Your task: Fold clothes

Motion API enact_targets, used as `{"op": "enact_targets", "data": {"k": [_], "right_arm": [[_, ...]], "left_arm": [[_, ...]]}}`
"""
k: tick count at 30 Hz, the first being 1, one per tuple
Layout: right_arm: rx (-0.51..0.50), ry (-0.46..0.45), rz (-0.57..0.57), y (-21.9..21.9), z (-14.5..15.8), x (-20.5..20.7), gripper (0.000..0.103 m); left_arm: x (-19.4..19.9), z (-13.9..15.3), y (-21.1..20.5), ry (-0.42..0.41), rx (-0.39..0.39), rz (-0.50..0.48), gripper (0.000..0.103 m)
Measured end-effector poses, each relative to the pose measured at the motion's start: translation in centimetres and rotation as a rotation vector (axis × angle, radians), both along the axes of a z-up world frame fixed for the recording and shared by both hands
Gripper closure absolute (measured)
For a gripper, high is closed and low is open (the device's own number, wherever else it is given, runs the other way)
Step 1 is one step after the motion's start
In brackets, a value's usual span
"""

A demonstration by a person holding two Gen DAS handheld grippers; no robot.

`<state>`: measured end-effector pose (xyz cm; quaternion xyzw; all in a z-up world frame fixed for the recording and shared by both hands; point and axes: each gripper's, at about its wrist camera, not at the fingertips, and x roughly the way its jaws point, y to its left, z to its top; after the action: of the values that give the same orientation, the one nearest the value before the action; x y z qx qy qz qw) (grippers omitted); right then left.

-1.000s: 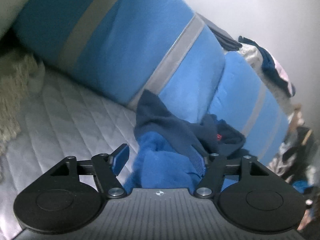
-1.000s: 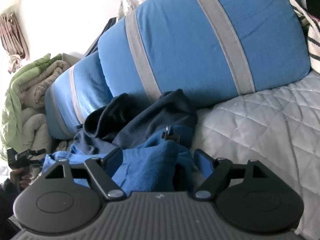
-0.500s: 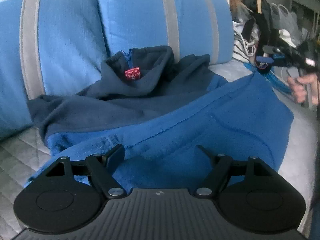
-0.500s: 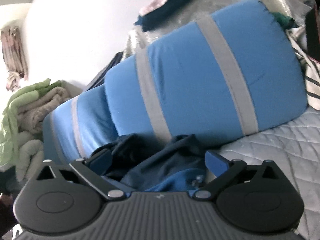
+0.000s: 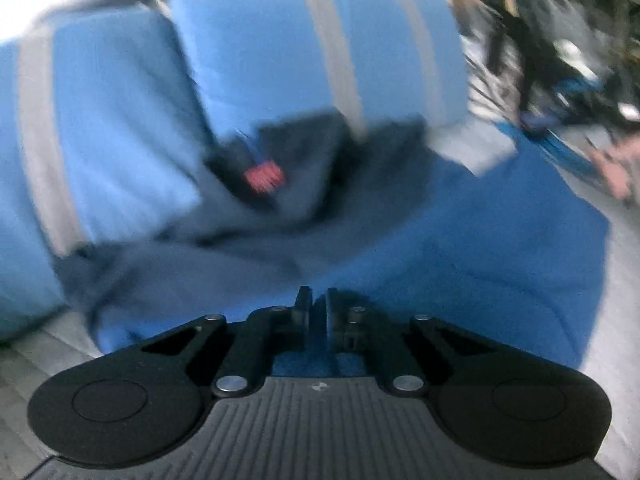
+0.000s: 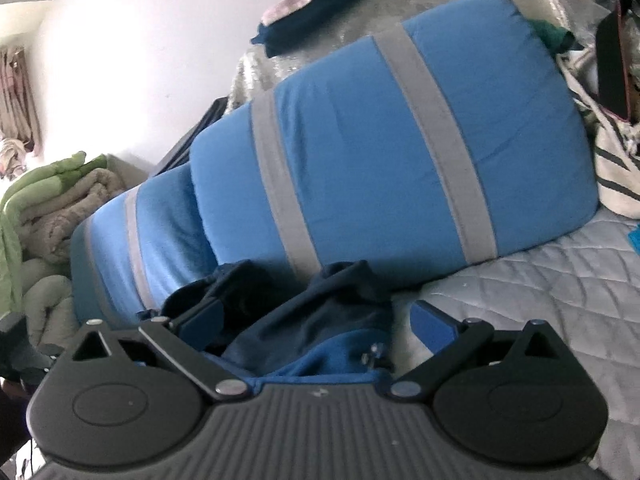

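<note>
A fleece jacket, bright blue (image 5: 480, 260) with a navy upper part and collar (image 5: 304, 160), lies rumpled on the bed against the blue pillows. A red label (image 5: 264, 176) shows inside the collar. My left gripper (image 5: 318, 308) is shut at the jacket's near edge, with blue cloth showing in the thin slot between its pads. The left wrist view is blurred. My right gripper (image 6: 316, 316) stands wide open just above the jacket's other end (image 6: 320, 352), fingers apart on either side of the navy folds and not pressing on them.
Two blue pillows with grey stripes (image 6: 400, 140) stand behind the jacket. The bed has a grey quilted cover (image 6: 540, 300). Green and beige blankets (image 6: 40, 200) are piled at the left, a striped bag (image 6: 616, 168) at the right. A person's hand (image 5: 616, 172) shows blurred at the far right.
The left view rolled level and swung across the jacket, and the left jaws closed from wide open onto the near edge. The right gripper opened wider and tilted up slightly.
</note>
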<state>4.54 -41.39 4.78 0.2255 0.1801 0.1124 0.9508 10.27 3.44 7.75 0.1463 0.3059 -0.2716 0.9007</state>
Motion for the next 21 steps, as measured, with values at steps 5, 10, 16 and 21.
{"op": "enact_targets", "data": {"k": [5,10,16,21], "right_arm": [[0.029,0.047,-0.012,-1.0,-1.1,0.4,0.000],[0.100,0.129,0.019,-2.2,-2.8,1.5,0.001],[0.301,0.236,0.078,-4.0,-6.4,2.9,0.022],[0.315,0.234,0.169,-4.1,-7.2,3.2,0.023]], "left_arm": [[1.5,-0.4,-0.3,-0.013,0.028,0.102,0.096],[2.2,-2.4,-1.5,-0.028,0.157,0.160,0.103],[3.3,-4.2,-0.1,0.010,0.194,0.240,0.103],[3.1,-4.2,0.1,0.007,0.178,0.245,0.103]]}}
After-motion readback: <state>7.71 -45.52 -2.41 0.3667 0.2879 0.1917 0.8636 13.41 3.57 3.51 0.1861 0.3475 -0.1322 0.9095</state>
